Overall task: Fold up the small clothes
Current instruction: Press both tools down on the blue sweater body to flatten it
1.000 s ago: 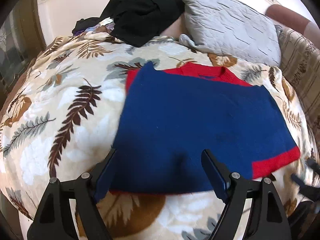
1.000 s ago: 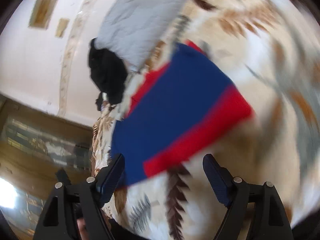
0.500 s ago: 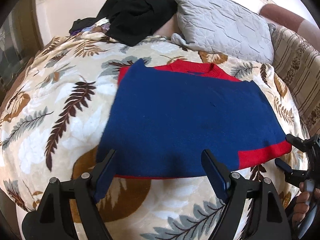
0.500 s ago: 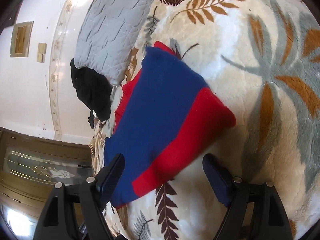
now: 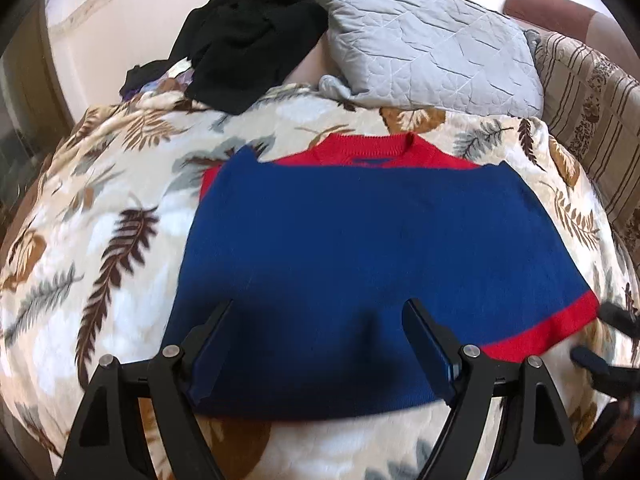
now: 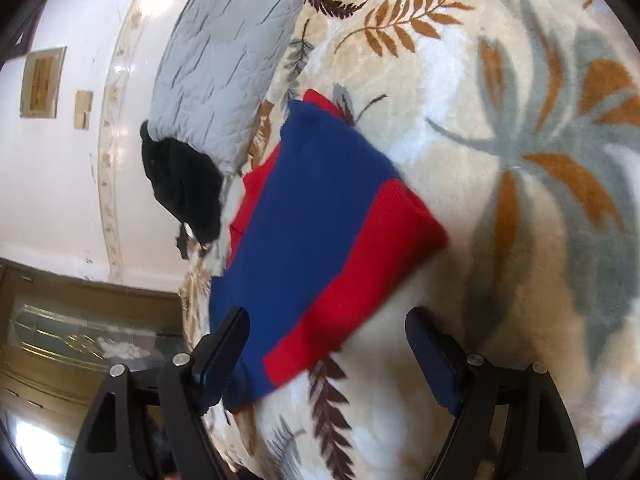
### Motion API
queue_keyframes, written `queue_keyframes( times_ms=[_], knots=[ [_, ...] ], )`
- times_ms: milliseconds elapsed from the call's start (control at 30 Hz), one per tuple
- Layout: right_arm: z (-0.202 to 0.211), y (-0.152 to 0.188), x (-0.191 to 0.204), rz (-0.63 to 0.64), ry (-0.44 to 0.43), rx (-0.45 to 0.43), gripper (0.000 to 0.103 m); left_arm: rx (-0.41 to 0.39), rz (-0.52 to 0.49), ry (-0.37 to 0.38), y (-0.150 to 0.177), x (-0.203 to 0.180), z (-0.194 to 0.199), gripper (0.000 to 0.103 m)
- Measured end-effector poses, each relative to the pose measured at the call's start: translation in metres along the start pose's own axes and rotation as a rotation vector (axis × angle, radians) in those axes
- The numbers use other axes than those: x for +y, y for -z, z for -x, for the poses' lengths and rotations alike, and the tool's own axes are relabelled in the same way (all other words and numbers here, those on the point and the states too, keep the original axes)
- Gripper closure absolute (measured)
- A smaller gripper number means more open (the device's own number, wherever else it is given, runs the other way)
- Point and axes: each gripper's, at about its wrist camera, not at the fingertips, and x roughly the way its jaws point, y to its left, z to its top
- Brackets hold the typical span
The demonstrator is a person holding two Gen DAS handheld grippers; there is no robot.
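Observation:
A small blue sweater (image 5: 360, 248) with a red collar and a red cuff band lies flat on a leaf-patterned blanket (image 5: 100, 216). My left gripper (image 5: 320, 344) is open and hovers over the sweater's near hem, holding nothing. In the right wrist view the sweater (image 6: 320, 208) lies at an angle, its red band (image 6: 372, 276) nearest. My right gripper (image 6: 326, 352) is open just short of that red band and holds nothing. The right gripper's black fingertips (image 5: 616, 316) show at the left wrist view's right edge, beside the red cuff.
A grey quilted pillow (image 5: 432, 40) and a heap of black clothes (image 5: 248, 28) lie at the back against a white wall. A striped sofa arm (image 5: 592, 92) stands at the right. A wooden and glass cabinet (image 6: 80, 340) is beyond the blanket's edge.
My left gripper has moved forward over the sweater's near hem. My right gripper has closed in on the red cuff band. Both stay open.

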Motion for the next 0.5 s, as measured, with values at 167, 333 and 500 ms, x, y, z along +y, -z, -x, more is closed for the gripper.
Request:
queue_keyframes(
  times_ms=[167, 333, 500],
  knots=[
    [0.016, -0.029, 0.029, 0.163, 0.062, -0.058, 0.019, 0.101, -0.036, -0.032, 0.0, -0.007, -0.048, 0.018],
    [-0.03, -0.091, 0.065, 0.299, 0.133, -0.017, 0.019, 0.064, -0.036, -0.038, 0.002, -0.004, -0.048, 0.012],
    [-0.101, -0.139, 0.09, 0.3, -0.029, 0.159, 0.02, 0.055, -0.034, -0.038, 0.004, -0.002, -0.049, 0.01]
  ],
)
